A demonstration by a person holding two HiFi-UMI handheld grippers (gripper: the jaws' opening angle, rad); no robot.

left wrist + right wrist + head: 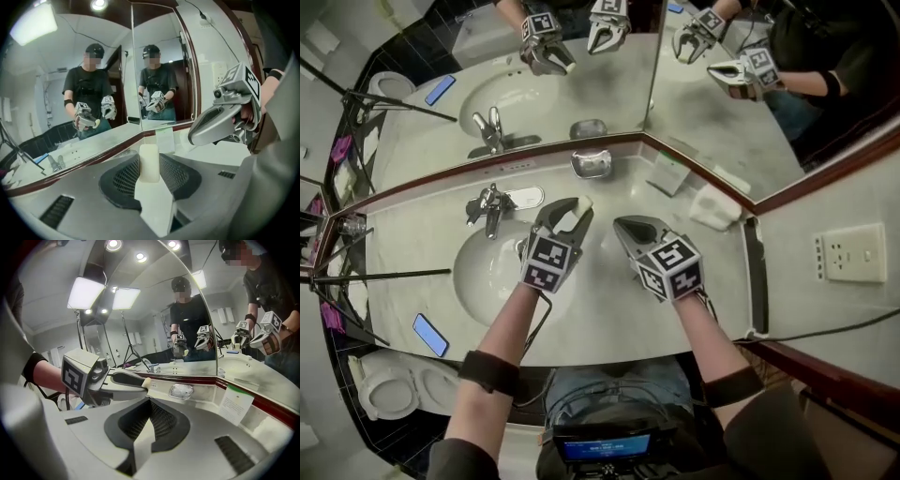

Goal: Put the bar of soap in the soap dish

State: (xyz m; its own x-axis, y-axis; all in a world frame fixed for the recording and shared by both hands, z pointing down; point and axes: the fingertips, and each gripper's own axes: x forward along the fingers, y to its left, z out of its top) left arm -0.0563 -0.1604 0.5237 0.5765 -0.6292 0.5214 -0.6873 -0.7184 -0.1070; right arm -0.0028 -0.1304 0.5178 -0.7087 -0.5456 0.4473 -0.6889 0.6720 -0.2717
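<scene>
The soap (149,161) stands pinched upright in my left gripper's (572,210) part-open jaws, over the pale marble bench (609,314) at the sink's (483,277) rim. The dish (592,165) sits farther back, against the corner mirror (572,84). My right gripper (621,225) hovers alongside, jaws together and empty.

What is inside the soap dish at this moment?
Nothing: the soap dish looks empty and uncovered. The soap is clamped in the left hand-held gripper.

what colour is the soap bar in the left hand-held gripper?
Pale cream; the bar of soap shows best in the left gripper view.
</scene>
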